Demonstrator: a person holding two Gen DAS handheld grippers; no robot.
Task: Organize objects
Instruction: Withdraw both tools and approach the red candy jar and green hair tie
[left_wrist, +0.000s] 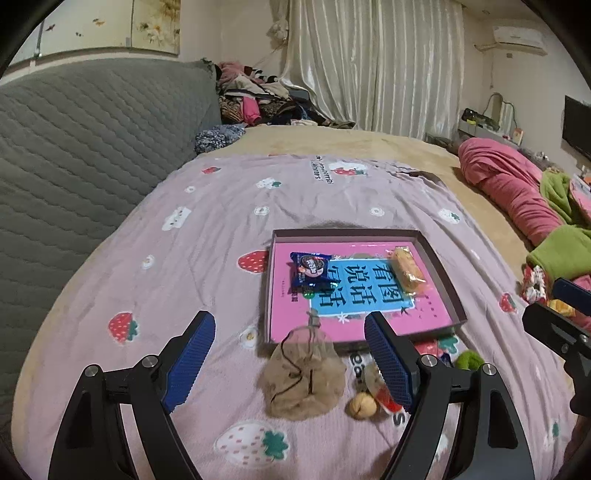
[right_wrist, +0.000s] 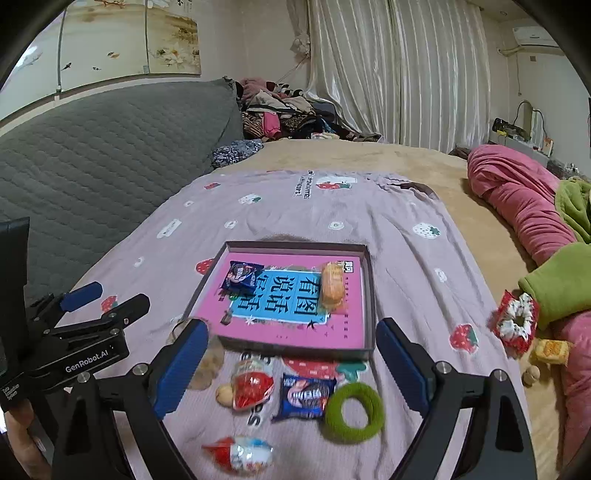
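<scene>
The shallow tray (right_wrist: 369, 295) lies flat on the strawberry-print blanket (right_wrist: 406, 258) on the bed, long axis running away from the cameras, a pink book (right_wrist: 343, 325) lining its floor. Inside, a blue cookie packet (right_wrist: 242, 275) sits at far left and an orange snack cake (right_wrist: 332, 290) at far right, lengthwise. Just before the near rim lie a tan mesh pouch (left_wrist: 303, 376), a walnut (left_wrist: 362, 405), a red-and-clear candy wrapper (right_wrist: 253, 384), a second blue packet (right_wrist: 306, 395) and a green ring (right_wrist: 351, 411). Left tool (left_wrist: 290, 360) and right tool (right_wrist: 291, 363) both stand wide, empty, above these items.
</scene>
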